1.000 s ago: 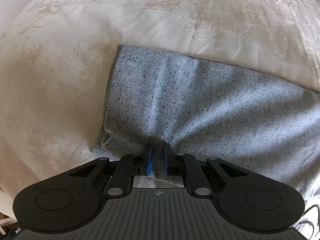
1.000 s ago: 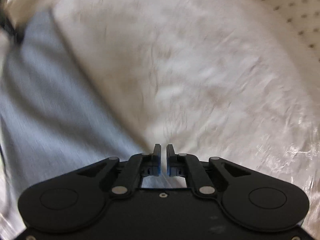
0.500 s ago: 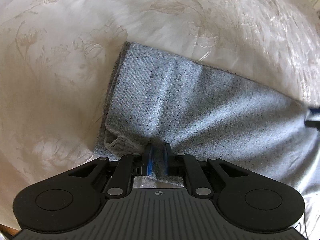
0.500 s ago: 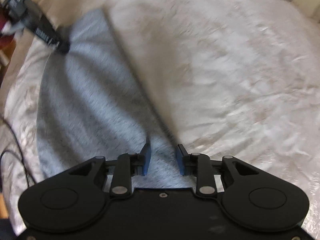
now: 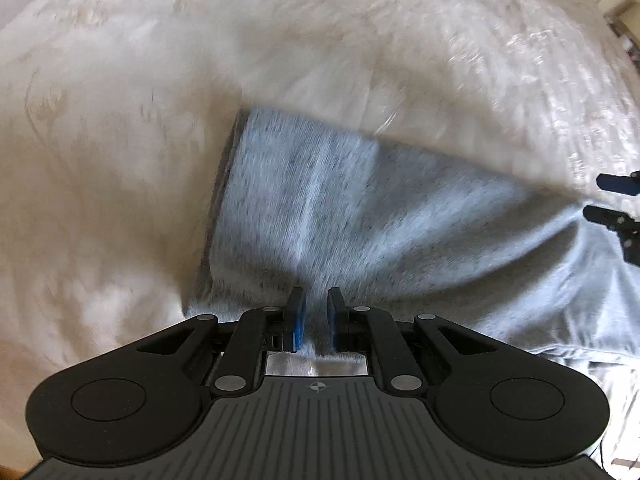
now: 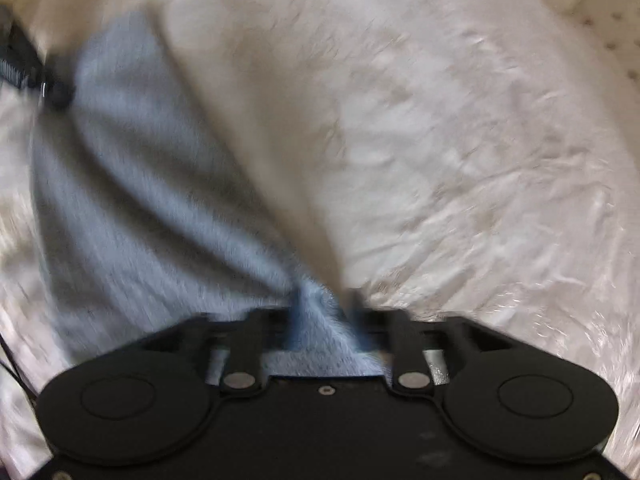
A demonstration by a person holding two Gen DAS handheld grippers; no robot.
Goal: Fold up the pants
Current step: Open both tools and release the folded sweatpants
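Note:
Grey speckled pants (image 5: 360, 208) lie folded lengthwise on a cream floral bedspread (image 5: 120, 140). My left gripper (image 5: 316, 312) is shut on the near edge of the pants by their folded end. In the right wrist view the pants (image 6: 132, 208) stretch away to the left. My right gripper (image 6: 324, 312) has cloth between its fingers, with the jaws still apart around it; the frame is blurred. The right gripper also shows at the right edge of the left wrist view (image 5: 616, 200), and the left gripper at the far left of the right wrist view (image 6: 44, 84).
The bedspread (image 6: 440, 140) fills both views, shiny and wrinkled. A dotted white cloth (image 6: 616, 28) lies at the far right. A dark cable (image 6: 12, 364) runs along the lower left edge.
My right gripper opened, came over the pants' edge and now has cloth between its fingers. The left gripper keeps its hold and has shifted; both views blur with motion.

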